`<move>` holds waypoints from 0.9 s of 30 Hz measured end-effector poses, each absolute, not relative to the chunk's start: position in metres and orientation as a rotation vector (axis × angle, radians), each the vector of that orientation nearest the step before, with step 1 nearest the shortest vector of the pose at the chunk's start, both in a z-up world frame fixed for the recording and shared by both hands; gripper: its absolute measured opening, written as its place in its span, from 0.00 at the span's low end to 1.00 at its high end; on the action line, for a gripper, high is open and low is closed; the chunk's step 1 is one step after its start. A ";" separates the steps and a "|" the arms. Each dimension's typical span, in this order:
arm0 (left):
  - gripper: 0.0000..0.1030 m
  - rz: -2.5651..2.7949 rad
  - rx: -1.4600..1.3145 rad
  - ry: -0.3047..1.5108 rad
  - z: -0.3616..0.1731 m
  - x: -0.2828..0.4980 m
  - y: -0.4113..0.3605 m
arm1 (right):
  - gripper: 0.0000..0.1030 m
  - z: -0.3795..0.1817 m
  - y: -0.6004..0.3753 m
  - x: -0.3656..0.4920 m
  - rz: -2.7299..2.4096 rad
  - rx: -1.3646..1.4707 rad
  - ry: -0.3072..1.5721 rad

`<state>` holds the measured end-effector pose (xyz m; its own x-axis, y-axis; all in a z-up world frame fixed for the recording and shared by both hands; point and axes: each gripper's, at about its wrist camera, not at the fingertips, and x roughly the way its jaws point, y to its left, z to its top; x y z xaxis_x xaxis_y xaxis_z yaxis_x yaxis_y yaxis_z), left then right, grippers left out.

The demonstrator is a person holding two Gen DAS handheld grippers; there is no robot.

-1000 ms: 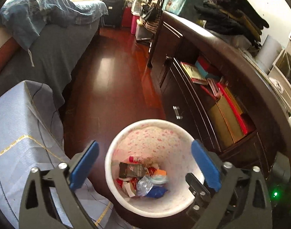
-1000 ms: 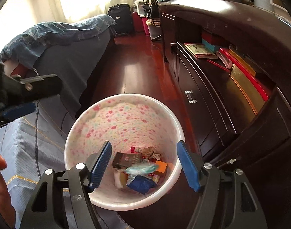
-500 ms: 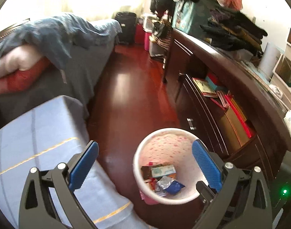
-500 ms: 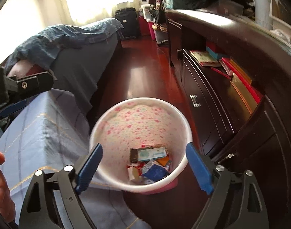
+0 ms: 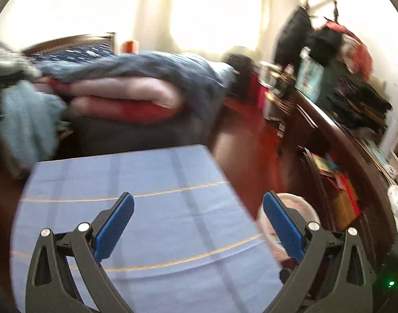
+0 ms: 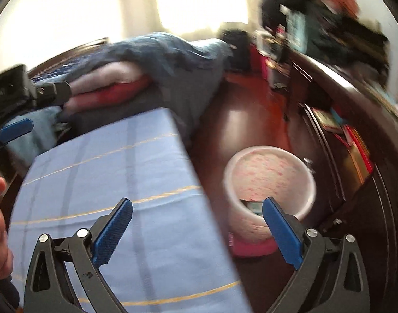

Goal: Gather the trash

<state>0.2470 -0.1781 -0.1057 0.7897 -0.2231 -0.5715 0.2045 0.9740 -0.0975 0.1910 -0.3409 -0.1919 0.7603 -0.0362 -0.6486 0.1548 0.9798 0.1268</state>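
Left claw spread wide and empty above blue-clothed bench, right claw jaws opening with nothing between them, flowered trash bin on red floor beside bench, wrappers inside, both views motion-blurred

Bin on floor, between worktop left and dresser right; bed behind, blurred.

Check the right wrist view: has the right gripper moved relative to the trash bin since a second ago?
Yes. The right gripper has pulled up and away from the trash bin, which now looks smaller and sits off to the right.
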 end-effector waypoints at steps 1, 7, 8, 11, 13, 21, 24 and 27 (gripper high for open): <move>0.96 -0.204 -0.034 0.605 -0.101 0.238 -0.164 | 0.96 -0.188 -0.331 0.186 -0.084 0.169 0.688; 0.97 -0.036 -0.054 0.507 -0.065 0.163 -0.079 | 0.96 -0.149 -0.264 0.151 0.040 0.106 0.604; 0.97 -0.018 -0.062 0.487 -0.059 0.148 -0.065 | 0.96 -0.140 -0.252 0.143 0.050 0.078 0.582; 0.97 0.052 -0.074 0.439 -0.043 0.109 -0.033 | 0.96 -0.115 -0.227 0.124 0.049 0.014 0.506; 0.97 0.086 -0.075 0.414 -0.035 0.090 -0.021 | 0.96 -0.095 -0.214 0.106 0.047 -0.018 0.440; 0.97 0.149 -0.098 0.317 0.003 0.028 0.011 | 0.96 -0.051 -0.192 0.064 0.052 -0.040 0.304; 0.97 0.149 -0.092 0.297 0.011 0.017 0.012 | 0.96 -0.042 -0.187 0.056 0.047 -0.042 0.279; 0.97 0.132 -0.102 0.278 0.018 0.008 0.012 | 0.96 -0.036 -0.185 0.048 0.046 -0.040 0.260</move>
